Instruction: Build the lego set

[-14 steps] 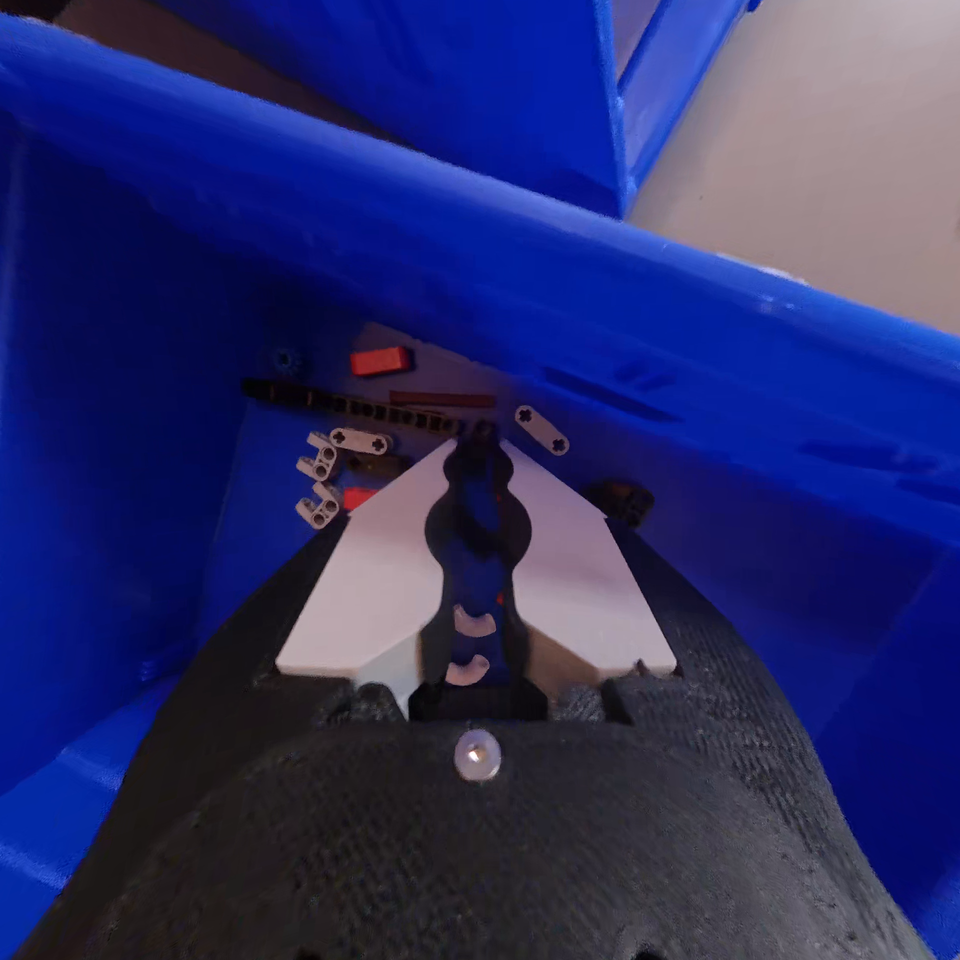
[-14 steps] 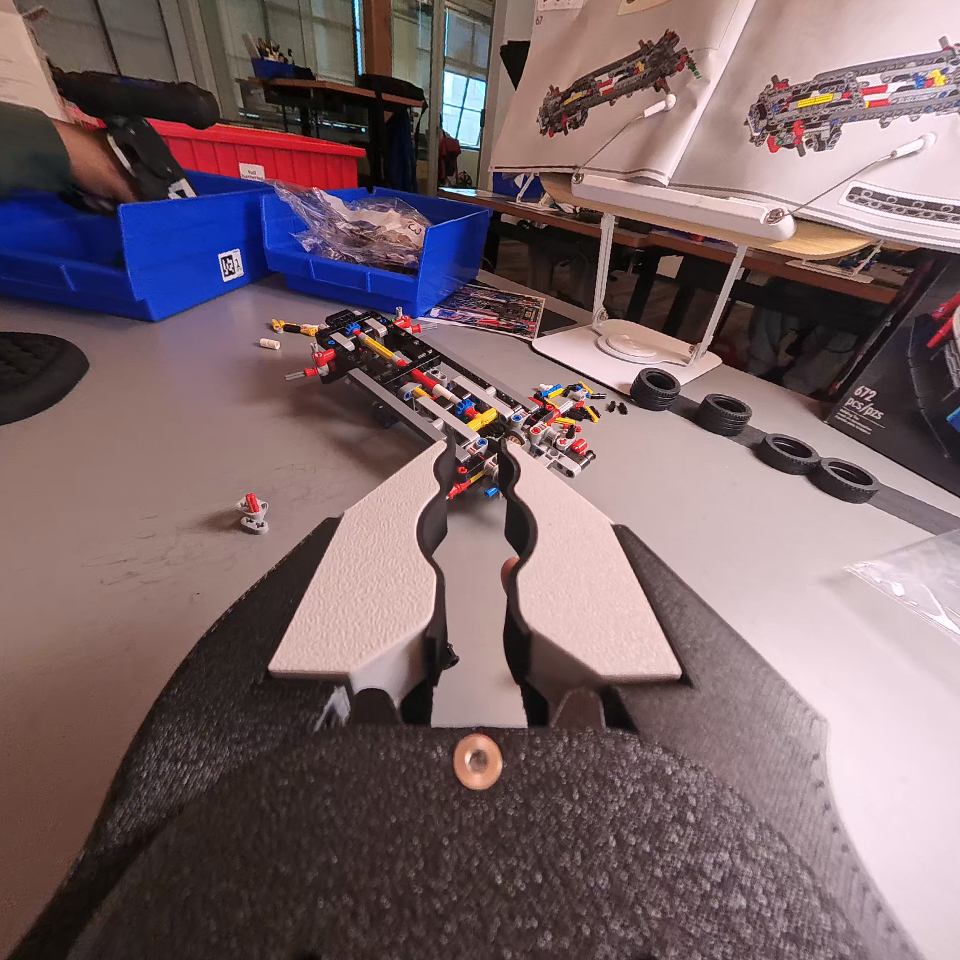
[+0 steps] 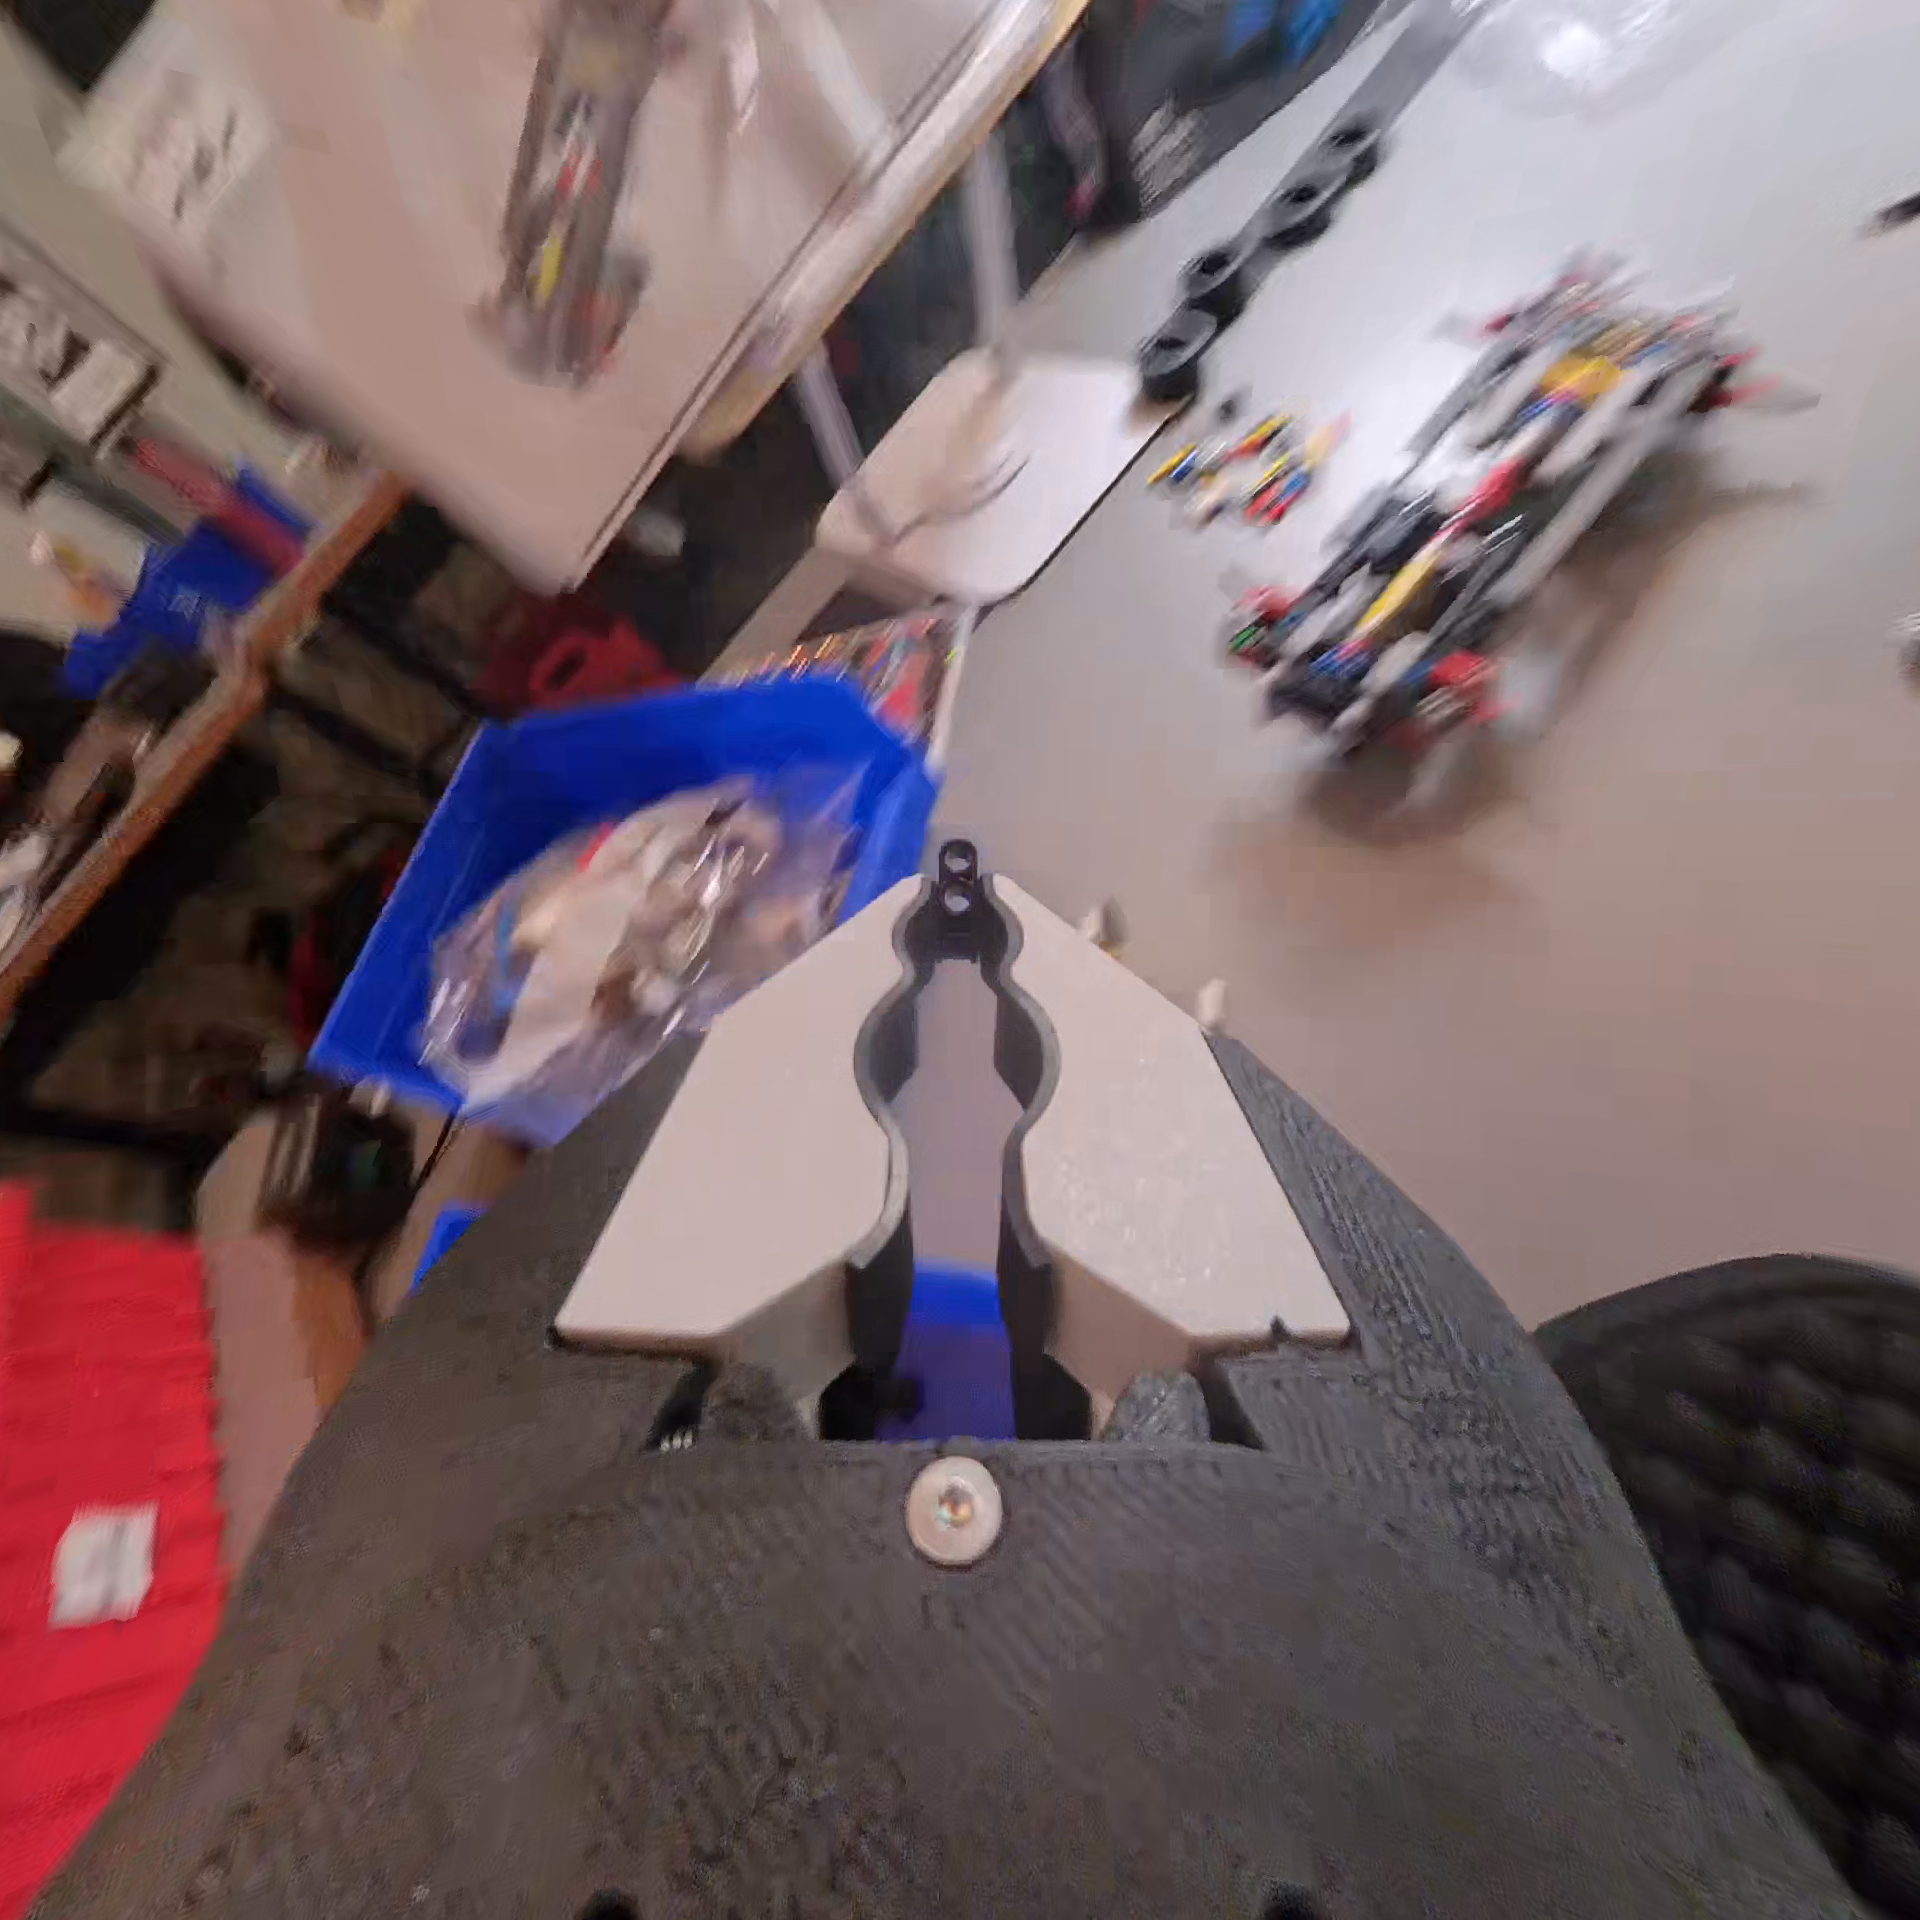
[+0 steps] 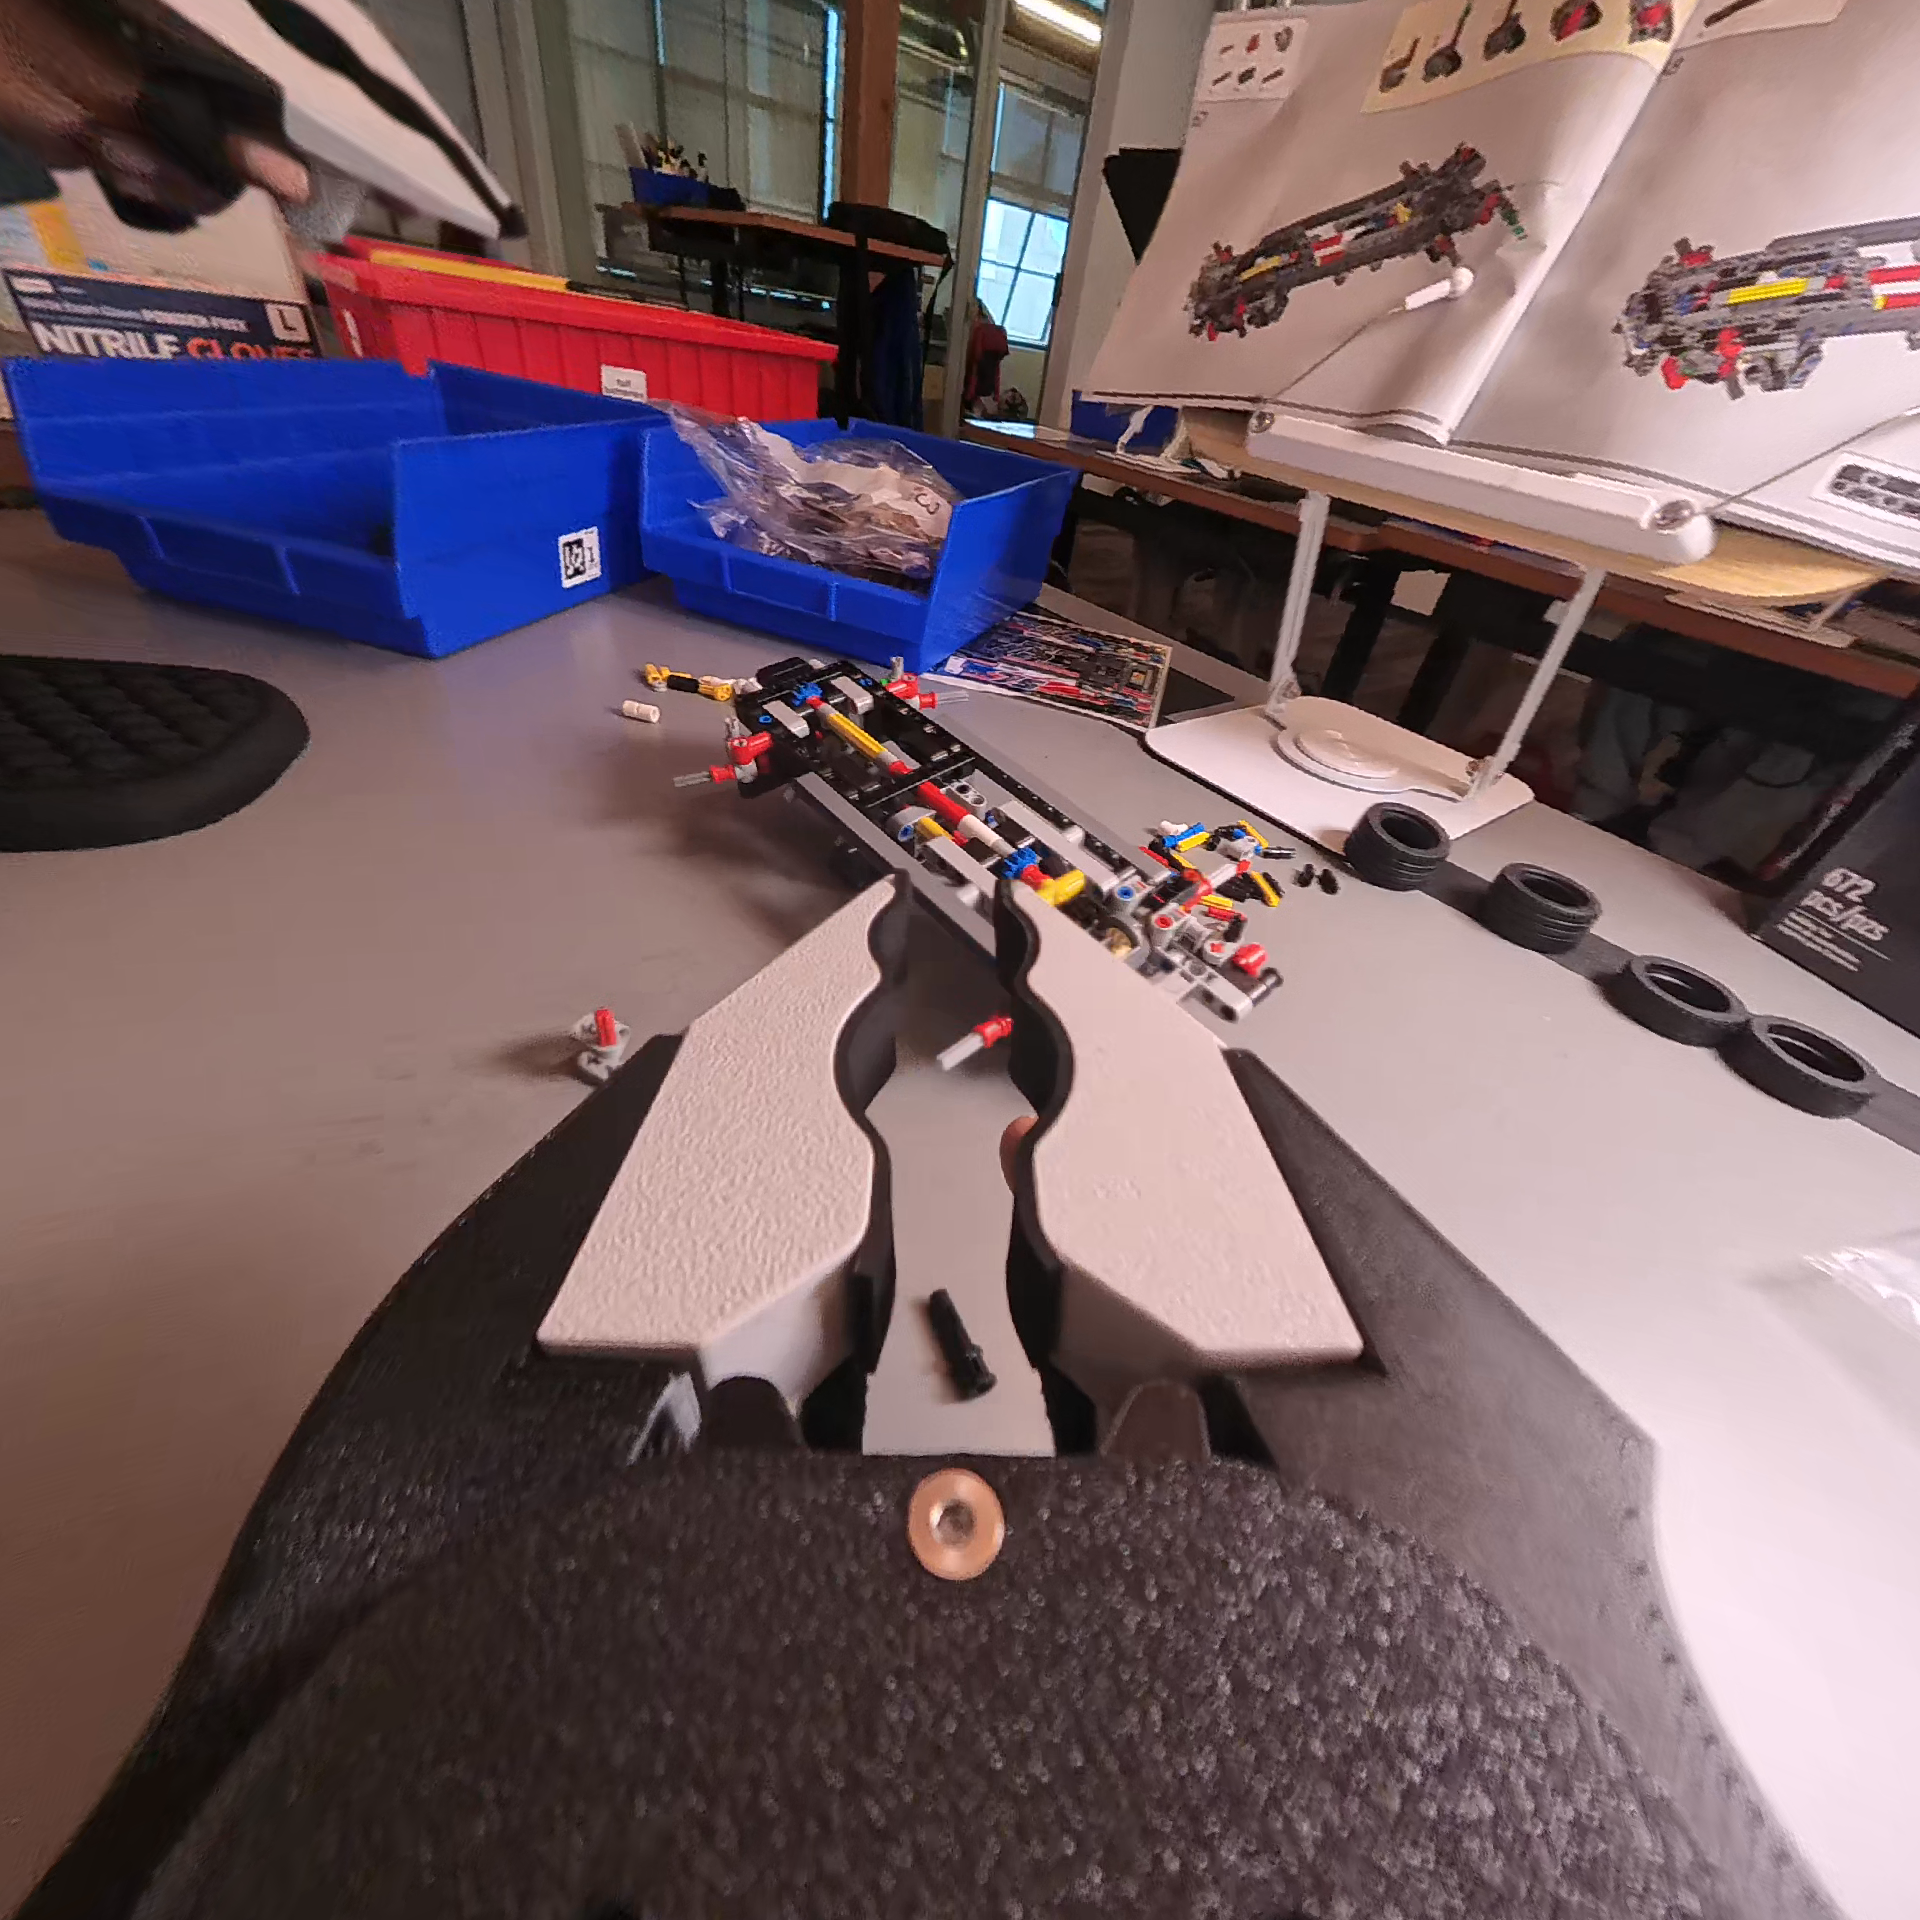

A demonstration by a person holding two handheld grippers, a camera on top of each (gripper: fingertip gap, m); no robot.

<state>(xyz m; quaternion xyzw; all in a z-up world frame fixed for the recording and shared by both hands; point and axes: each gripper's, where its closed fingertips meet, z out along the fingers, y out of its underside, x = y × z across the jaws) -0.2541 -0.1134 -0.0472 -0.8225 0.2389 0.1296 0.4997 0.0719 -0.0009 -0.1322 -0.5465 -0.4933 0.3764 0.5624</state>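
Left gripper (image 3: pixel 956 894) pinches a tiny black connector (image 3: pixel 957 875) by its lower end at the tips, light, rigid, easily flicked loose; right gripper (image 4: pixel 951 896) hangs narrowly parted, empty.

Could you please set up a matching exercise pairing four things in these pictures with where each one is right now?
Things:
1. small black piece
2. black pin
3. clear bags
4. tyres

Places:
A. in a blue bin
B. in a row on the table by the white stand
C. pinched at the left gripper tips
D. loose on the table between the right gripper fingers

Pairs: 1-C, 2-D, 3-A, 4-B
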